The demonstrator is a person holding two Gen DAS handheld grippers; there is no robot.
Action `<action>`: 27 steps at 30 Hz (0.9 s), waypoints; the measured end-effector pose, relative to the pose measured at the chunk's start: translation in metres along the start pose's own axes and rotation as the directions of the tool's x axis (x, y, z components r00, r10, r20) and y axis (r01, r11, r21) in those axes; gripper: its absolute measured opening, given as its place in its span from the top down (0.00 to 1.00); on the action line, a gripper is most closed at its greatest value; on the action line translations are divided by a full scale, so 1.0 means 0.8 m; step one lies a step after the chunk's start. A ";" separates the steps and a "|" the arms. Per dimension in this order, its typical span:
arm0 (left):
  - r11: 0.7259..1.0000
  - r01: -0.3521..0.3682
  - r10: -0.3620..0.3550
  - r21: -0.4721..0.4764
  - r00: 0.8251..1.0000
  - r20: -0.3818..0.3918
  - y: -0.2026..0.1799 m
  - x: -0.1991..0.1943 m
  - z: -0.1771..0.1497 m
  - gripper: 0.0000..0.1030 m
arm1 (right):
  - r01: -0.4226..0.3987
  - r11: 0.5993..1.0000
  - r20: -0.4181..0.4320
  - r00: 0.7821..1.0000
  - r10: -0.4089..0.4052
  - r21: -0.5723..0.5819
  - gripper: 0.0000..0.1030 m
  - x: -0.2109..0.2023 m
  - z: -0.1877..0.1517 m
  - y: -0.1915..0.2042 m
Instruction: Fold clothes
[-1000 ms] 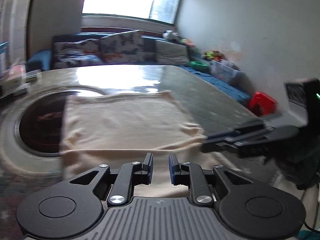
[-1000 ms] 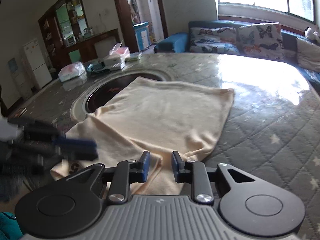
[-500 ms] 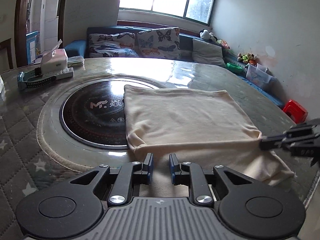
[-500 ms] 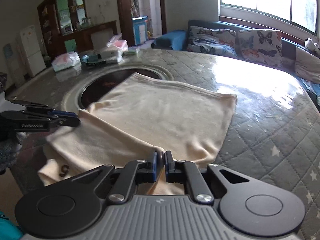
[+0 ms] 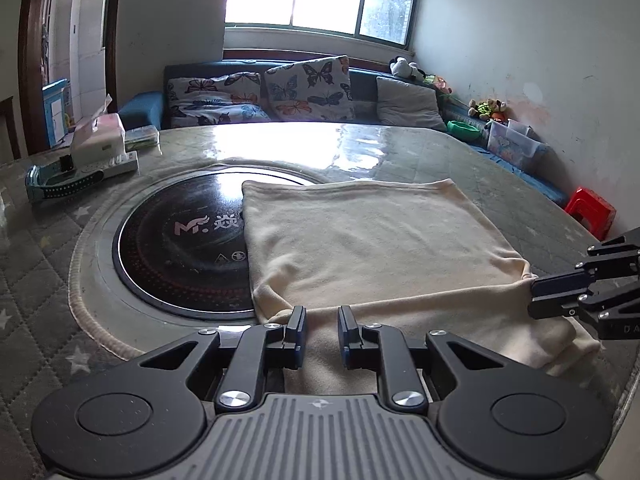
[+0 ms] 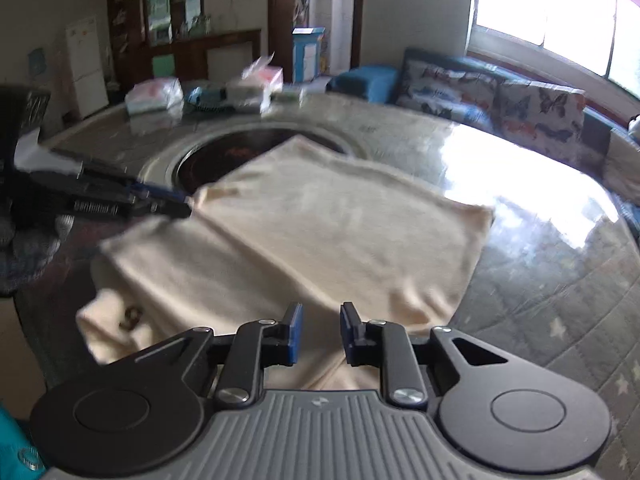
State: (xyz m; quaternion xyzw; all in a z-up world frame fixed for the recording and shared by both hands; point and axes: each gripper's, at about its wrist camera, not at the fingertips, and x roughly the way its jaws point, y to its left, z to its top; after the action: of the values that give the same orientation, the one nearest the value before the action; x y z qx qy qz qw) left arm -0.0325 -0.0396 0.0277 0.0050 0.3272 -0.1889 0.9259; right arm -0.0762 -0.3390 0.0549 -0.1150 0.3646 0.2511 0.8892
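Observation:
A cream garment (image 5: 360, 248) lies folded on the round table, its left edge over the black hotplate (image 5: 180, 248). It also shows in the right wrist view (image 6: 320, 240), with a dark print near its lower left corner. My left gripper (image 5: 322, 330) is open just above the garment's near fold. My right gripper (image 6: 320, 332) is open above the garment's near right part. The right gripper shows at the right edge of the left wrist view (image 5: 536, 292), touching the fold's right end. The left gripper shows in the right wrist view (image 6: 184, 204) at the fold's left end.
A quilted grey cover (image 5: 40, 280) lies on the table. A tissue box (image 5: 100, 140), a power strip and a blue item (image 5: 60, 180) sit at the far left. A sofa with butterfly cushions (image 5: 304, 88) stands behind. A red stool (image 5: 592, 212) stands at the right.
My right gripper was shut on the garment's fold half a second ago and has opened and let go. The left gripper stays open. The right view is blurred by motion.

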 end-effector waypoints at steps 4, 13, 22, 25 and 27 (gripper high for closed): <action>0.998 0.033 -0.034 0.062 0.999 0.016 -0.017 -0.018 -0.004 0.82 | -0.018 0.998 -0.005 1.000 0.017 -0.065 0.80 -0.013 -0.009 0.014; 0.958 0.146 -0.154 0.247 0.988 0.013 -0.079 -0.027 -0.021 0.82 | -0.039 0.988 -0.023 0.999 0.036 -0.152 0.80 -0.019 -0.019 0.041; 0.944 0.193 -0.187 0.266 0.981 -0.050 -0.092 -0.011 -0.035 0.82 | -0.074 0.988 0.010 0.997 0.076 -0.137 0.80 0.006 0.000 0.049; 0.945 0.196 -0.190 0.263 0.981 -0.049 -0.088 -0.018 -0.037 0.82 | -0.077 0.982 -0.020 0.997 0.075 -0.171 0.80 0.007 -0.011 0.056; 0.947 0.190 -0.186 0.260 0.982 -0.038 -0.083 -0.025 -0.036 0.82 | -0.077 0.983 -0.031 0.997 0.072 -0.168 0.80 0.000 -0.017 0.054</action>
State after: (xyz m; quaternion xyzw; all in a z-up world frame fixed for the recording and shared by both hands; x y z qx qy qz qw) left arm -0.0879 -0.0907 0.0252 0.0977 0.3041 -0.3179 0.8927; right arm -0.1069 -0.3079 0.0447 -0.1792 0.3571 0.3127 0.8617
